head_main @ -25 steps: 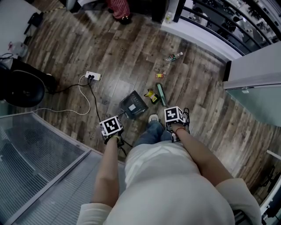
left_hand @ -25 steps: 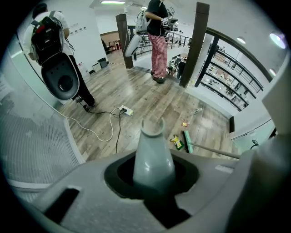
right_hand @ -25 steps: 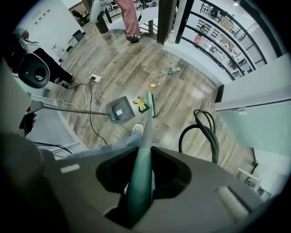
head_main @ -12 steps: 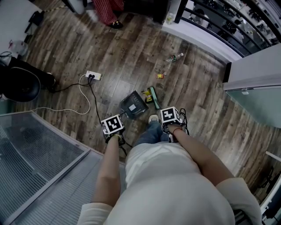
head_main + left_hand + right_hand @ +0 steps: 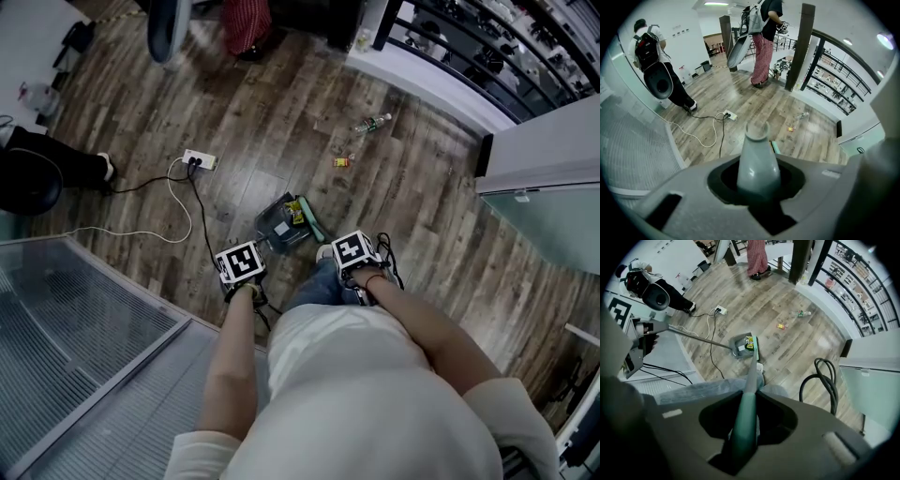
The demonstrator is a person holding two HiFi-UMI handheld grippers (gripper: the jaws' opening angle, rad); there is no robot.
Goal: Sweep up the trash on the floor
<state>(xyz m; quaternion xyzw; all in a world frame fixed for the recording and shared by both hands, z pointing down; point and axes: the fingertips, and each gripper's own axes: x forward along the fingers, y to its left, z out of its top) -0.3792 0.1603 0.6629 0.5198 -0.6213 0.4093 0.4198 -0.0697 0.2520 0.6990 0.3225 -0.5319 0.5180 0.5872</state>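
My left gripper [image 5: 239, 267] [image 5: 757, 187] is shut on the grey dustpan handle [image 5: 757, 161]. The dark dustpan [image 5: 279, 225] [image 5: 739, 346] rests on the wood floor ahead of my feet. Shut on the green broom handle [image 5: 747, 394] is my right gripper [image 5: 354, 255] [image 5: 745, 437]. The green broom head [image 5: 310, 218] [image 5: 755, 347] sits against the pan's mouth, with a yellow wrapper [image 5: 296, 212] [image 5: 750, 342] on the pan. Farther out lie a small yellow-red wrapper [image 5: 342, 161] [image 5: 781, 326] and a plastic bottle [image 5: 372, 122] [image 5: 801, 313].
A white power strip [image 5: 198, 161] [image 5: 729, 115] with cables lies left of the dustpan. Other people stand at the far left and at the top by a dark pillar [image 5: 797, 47]. A railing [image 5: 450, 56] borders the floor at the right; a grating [image 5: 84, 337] lies to my left.
The broom head has swept left, pushing the yellow wrapper onto the dustpan. My right gripper shifted left with it. The left gripper and pan stayed put.
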